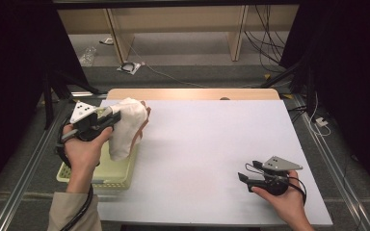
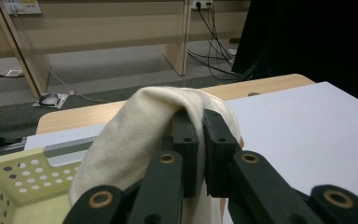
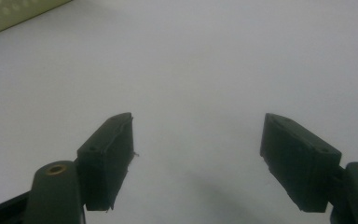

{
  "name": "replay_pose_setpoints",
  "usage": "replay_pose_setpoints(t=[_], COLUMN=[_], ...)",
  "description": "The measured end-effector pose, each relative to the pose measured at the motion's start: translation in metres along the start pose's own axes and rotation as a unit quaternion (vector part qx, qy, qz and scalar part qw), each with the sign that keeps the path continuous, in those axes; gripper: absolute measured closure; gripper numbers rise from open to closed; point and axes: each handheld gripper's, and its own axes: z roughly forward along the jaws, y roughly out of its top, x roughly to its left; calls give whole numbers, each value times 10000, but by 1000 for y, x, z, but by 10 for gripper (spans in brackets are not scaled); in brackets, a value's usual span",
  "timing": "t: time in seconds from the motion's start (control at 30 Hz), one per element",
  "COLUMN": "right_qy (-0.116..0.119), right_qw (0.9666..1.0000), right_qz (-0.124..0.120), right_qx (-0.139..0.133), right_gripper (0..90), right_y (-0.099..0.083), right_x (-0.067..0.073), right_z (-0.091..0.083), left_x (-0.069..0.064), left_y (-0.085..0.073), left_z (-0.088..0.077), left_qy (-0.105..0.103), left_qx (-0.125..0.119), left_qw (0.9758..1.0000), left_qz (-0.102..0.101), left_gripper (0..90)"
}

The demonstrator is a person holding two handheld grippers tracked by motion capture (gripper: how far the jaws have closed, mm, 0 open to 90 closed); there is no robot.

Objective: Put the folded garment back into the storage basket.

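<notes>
Now you're holding the cloth (image 1: 125, 126) up in your left gripper (image 1: 117, 117), jaws clamped tight on a fold near its top; in the left gripper view the cream fabric is draping over both black pads and hanging down on either side. It's dangling in the air just above the basket (image 1: 96, 174), its lower end trailing down to the basket's far corner at the left edge of the table (image 1: 207, 154). A bit of something pinkish is peeking out along the cloth's right side, too hidden to name.

Your right gripper (image 1: 242, 178) is waiting well apart, low over the white tabletop near the front right, jaws spread wide with nothing between them. The right gripper view is looking across bare white surface, with just a sliver of the basket at the upper left corner.

So where are you in the job? The pick looks done: the cloth is gripped and lifted free. What's left, by my reading, is carrying it out over the open table and setting it down, likely bringing the right gripper in to take a second hold for spreading or folding. That part isn't started yet; the right hand is idling and the cloth is bunched, not laid out.
</notes>
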Motion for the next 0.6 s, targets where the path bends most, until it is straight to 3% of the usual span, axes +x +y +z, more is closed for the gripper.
replay_pose_setpoints(t=[0.6], right_qy=[0], right_qw=[10000], right_qz=[3], right_qx=[2], right_gripper=[264], right_y=[0], right_x=[0], right_z=[0], left_x=[7], left_y=[-1], left_z=[-1], left_qy=[107], left_qx=[25], left_qw=[9999], left_qz=[-18], left_gripper=[845])
